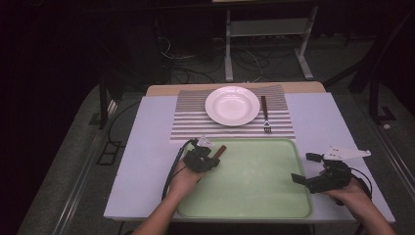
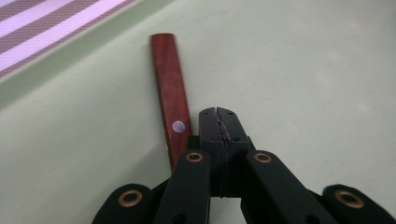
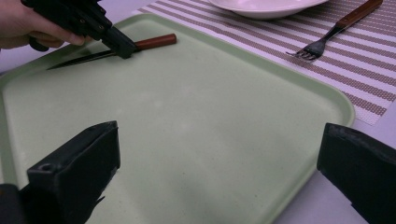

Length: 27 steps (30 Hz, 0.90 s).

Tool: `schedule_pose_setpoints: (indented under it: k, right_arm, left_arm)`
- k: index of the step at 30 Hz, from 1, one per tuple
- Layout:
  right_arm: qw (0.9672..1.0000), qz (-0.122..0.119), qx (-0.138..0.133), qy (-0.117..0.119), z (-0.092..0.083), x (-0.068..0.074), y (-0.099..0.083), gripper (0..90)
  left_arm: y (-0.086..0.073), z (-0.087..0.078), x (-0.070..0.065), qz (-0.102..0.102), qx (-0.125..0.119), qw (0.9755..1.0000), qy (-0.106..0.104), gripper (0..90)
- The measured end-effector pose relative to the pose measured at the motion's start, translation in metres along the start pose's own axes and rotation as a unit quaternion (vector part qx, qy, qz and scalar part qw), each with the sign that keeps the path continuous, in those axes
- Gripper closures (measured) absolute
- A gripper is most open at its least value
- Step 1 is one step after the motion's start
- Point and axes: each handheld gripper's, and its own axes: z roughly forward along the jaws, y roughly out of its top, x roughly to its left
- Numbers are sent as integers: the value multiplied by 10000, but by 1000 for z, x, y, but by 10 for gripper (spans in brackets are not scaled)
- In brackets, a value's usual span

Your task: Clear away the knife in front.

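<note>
Knife [image 3: 112,50] blade in the right gripper view, handle alone in the left

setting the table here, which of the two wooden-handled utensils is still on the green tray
The knife: it lies at the tray's far left corner, under the left gripper. The fork lies on the striped placemat, right of the plate.

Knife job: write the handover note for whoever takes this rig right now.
Left hand-held gripper: jaws shut, tips beside the knife where handle meets blade; a real grip is not confirmed.
Right hand-held gripper: open, holding nothing, at the tray's right edge.
Done: plate on the striped mat, fork to its right.
Left: the knife lies at the tray's far left; it probably belongs beside the plate.
</note>
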Motion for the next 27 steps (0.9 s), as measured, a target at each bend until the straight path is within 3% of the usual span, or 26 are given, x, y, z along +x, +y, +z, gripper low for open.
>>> schedule_pose_setpoints:
  k: [15, 27]
  right_arm:
    - [10000, 1, 14, -15, 1, 0, 0, 0]
    - [10000, 9, 6, -21, 0, 0, 0, 0]
  left_arm:
    - [-14, -17, 19, -310, 15, 9994, 118, 895]
    - [-28, -34, 33, -430, 53, 9987, 270, 895]
